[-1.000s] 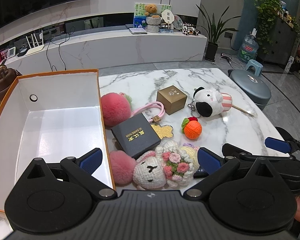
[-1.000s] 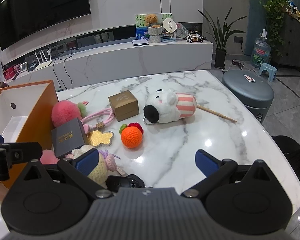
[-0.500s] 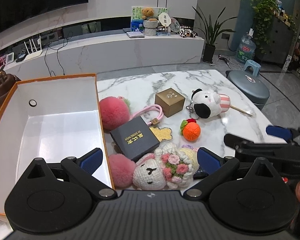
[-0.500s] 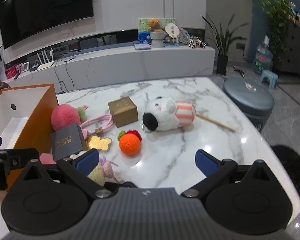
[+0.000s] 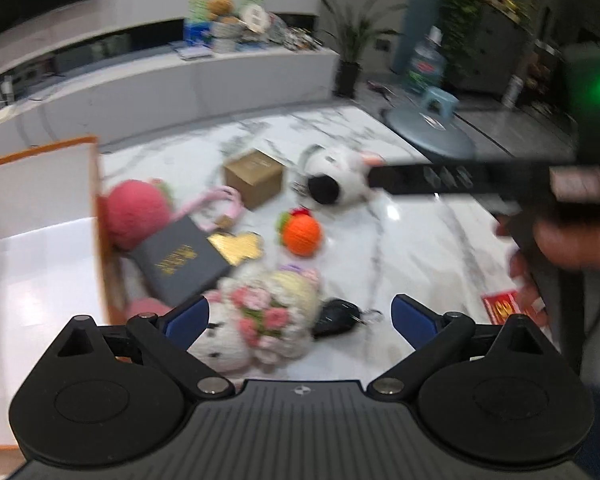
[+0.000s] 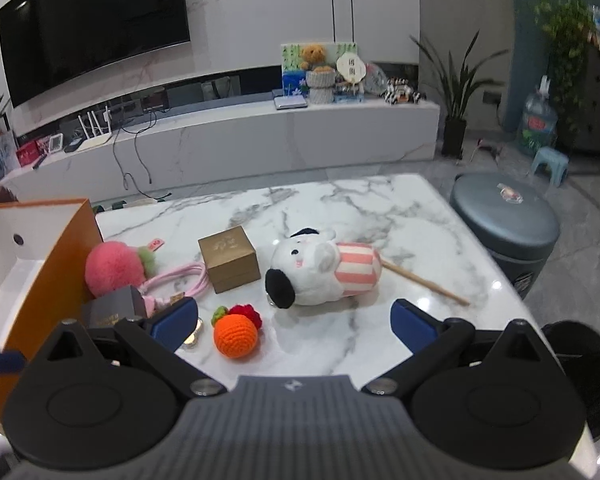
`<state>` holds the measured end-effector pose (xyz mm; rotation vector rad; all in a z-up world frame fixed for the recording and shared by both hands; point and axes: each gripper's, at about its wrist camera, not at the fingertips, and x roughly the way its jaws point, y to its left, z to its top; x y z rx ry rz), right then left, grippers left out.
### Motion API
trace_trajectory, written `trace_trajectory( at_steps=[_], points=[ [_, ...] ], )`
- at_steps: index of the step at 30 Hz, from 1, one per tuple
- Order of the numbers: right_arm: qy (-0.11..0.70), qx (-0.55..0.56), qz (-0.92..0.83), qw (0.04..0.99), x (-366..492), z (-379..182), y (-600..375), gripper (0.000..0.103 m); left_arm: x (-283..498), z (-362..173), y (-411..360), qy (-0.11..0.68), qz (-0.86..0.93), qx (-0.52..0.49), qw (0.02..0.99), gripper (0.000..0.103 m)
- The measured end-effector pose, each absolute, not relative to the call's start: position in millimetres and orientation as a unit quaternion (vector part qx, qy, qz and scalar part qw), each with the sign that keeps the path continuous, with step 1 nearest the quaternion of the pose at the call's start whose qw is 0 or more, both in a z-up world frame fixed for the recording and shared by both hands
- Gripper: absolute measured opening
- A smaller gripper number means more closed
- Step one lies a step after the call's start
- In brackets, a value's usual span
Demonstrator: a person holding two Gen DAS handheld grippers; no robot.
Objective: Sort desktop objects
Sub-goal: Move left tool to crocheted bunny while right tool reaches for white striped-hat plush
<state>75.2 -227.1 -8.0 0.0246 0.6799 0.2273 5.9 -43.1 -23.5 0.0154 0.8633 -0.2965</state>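
My left gripper [image 5: 300, 320] is open and empty, low over a crochet sheep plush [image 5: 268, 312] and a black key fob [image 5: 336, 322]; this view is blurred. Beyond them lie a dark gift box [image 5: 180, 260], a pink pompom [image 5: 136, 216], a gold box [image 5: 254, 178], an orange crochet ball [image 5: 302, 234] and a cow plush [image 5: 336, 180]. My right gripper [image 6: 295, 322] is open and empty above the marble table [image 6: 380, 208], with the orange ball [image 6: 236, 336] and cow plush [image 6: 320, 272] just ahead. An orange-rimmed white box [image 6: 40, 280] stands at the left.
A pink cable [image 6: 180, 280] and a gold flat charm [image 5: 238, 246] lie among the objects. A wooden stick [image 6: 424, 282] sticks out behind the cow plush. A red envelope [image 5: 508, 308] lies by a hand [image 5: 572, 240]. A grey stool [image 6: 504, 220] stands past the table's right edge.
The left wrist view has swung right and blurred. The right gripper has risen and moved forward towards the cow plush, crossing the left view as a dark bar. No object has moved.
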Motion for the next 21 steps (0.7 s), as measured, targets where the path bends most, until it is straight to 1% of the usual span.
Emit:
trace_trajectory(
  at_steps=[9,13,19,21],
  points=[
    [0.363,0.014,0.112,0.925,149.1,-21.5,-235.5,0.102,26.3,-69.0,-62.6,0.44,-0.117,0.103,0.885,0.103],
    [0.383,0.006,0.129,0.915,166.7,-38.0,-241.0,0.102,37.9,-87.1,-55.8,0.454,-0.098,0.086,0.881,0.103],
    [0.393,-0.011,0.149,0.908,181.8,-54.3,-228.7,0.102,48.9,-89.5,-57.6,0.445,-0.084,0.085,0.887,0.103],
    [0.398,-0.016,0.147,0.905,188.4,-60.7,-223.3,0.102,51.6,-93.0,-63.0,0.443,-0.081,0.1,0.887,0.103]
  ],
)
